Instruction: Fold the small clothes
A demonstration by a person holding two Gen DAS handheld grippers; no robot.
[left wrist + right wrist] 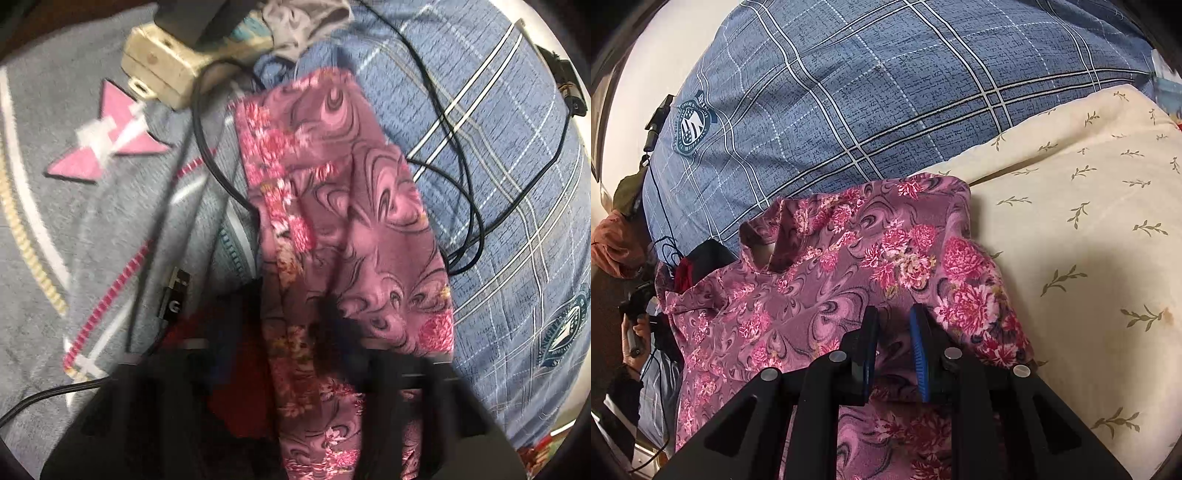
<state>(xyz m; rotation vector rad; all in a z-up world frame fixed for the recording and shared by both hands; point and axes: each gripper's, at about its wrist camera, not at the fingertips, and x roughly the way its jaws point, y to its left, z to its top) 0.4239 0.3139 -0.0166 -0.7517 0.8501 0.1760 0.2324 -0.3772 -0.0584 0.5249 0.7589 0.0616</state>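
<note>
Blue plaid bedding (pixel 886 92) beneath floral garment (pixel 820 280), fabric between right tool (pixel 894 317) fingers.

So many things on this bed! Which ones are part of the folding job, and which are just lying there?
Part of the job:
- pink floral garment
- left gripper, gripping the garment
- right gripper, clamped on a fold of it

Just lying about:
- blue plaid pillow
- cream leaf-print pillow
- grey blanket
- black cables
- beige power strip

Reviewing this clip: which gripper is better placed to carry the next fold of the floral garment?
Probably left: the left gripper looks shut on the floral garment's hanging edge, free to swing. The right gripper pins cloth flat.
</note>
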